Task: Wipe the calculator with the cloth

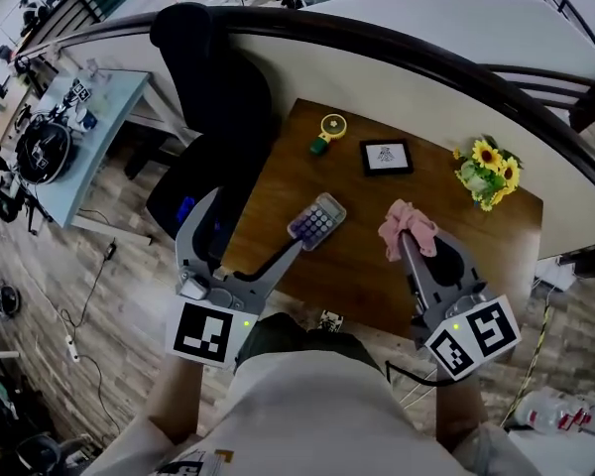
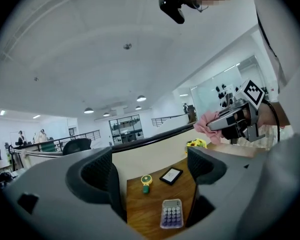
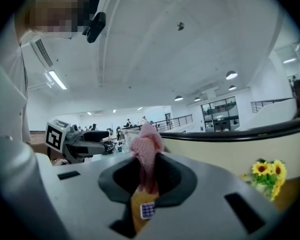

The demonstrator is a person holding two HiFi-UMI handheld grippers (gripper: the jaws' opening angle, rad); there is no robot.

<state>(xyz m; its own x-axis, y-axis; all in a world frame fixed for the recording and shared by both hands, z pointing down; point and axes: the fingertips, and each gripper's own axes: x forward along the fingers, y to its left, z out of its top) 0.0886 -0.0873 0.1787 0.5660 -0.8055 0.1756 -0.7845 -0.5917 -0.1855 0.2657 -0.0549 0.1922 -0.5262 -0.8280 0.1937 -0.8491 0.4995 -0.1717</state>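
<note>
One calculator [image 1: 317, 220] near left edge of desk [image 1: 372, 271], bare wood around | left tongs [image 2: 152, 171] gaping, empty | right tongs [image 3: 146, 170] pinching cloth [image 3: 146, 146]

Calculator [image 3: 147, 210], in right gripper view, partly hidden behind cloth [image 3: 146, 149] and fingers [image 3: 121, 179].

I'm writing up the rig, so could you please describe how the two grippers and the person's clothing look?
Both the left gripper and right gripper are grey plastic with two long jaws lined by dark textured pads. Each carries a white cube with black square markers and a small green light. The person wears a white top.
</note>
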